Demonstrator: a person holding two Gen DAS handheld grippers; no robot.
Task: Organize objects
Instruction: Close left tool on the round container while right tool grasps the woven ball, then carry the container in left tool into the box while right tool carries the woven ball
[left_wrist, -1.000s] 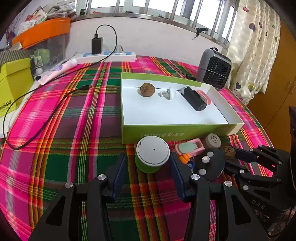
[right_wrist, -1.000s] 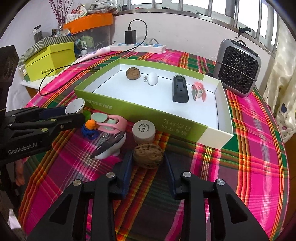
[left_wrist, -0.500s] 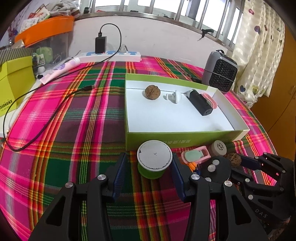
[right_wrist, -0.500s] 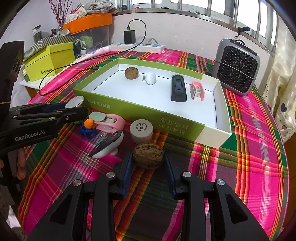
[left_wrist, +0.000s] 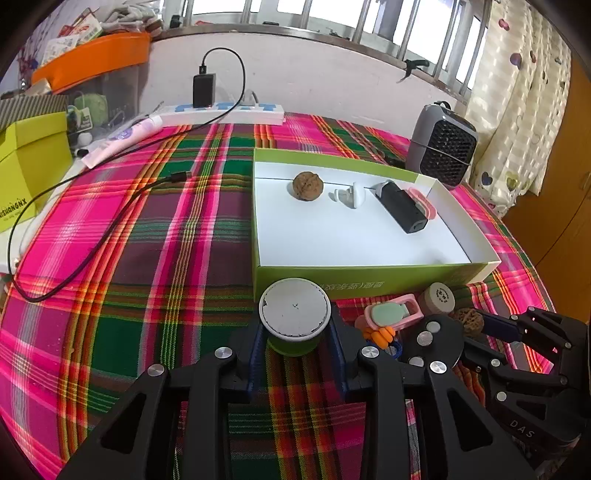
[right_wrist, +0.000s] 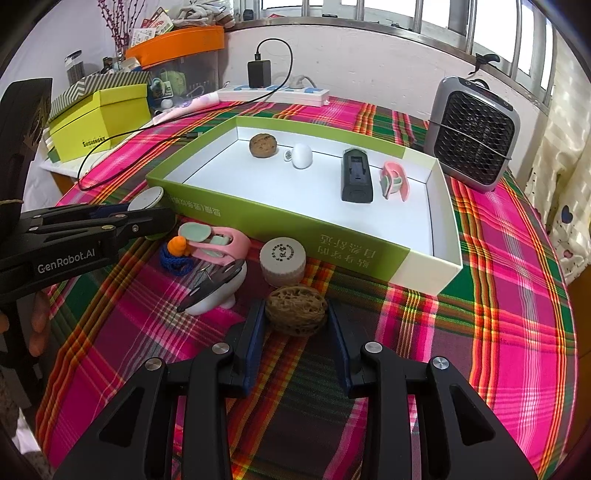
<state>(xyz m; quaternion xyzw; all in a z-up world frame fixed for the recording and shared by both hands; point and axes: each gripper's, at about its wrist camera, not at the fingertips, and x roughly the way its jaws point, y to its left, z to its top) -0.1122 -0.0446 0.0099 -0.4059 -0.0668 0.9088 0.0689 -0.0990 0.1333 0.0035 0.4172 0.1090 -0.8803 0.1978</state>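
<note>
The left gripper (left_wrist: 295, 354) is closing on the green jar (left_wrist: 294, 319) beside the tray (left_wrist: 354, 284) — the right gripper (right_wrist: 296, 338) clamps a walnut (right_wrist: 296, 311) on the tablecloth (right_wrist: 498, 314).

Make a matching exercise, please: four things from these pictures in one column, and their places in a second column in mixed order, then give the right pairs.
Things:
1. walnut with the netted shell
2. green jar with the white lid
3. black device
4. cream round cap with the printed top

Places:
A. lying inside the green tray
B. standing on the plaid cloth just outside the tray's front wall
C. between the fingers of the right gripper
D. between the fingers of the left gripper, whose jaws are closing

Pairs: 1-C, 2-D, 3-A, 4-B
</note>
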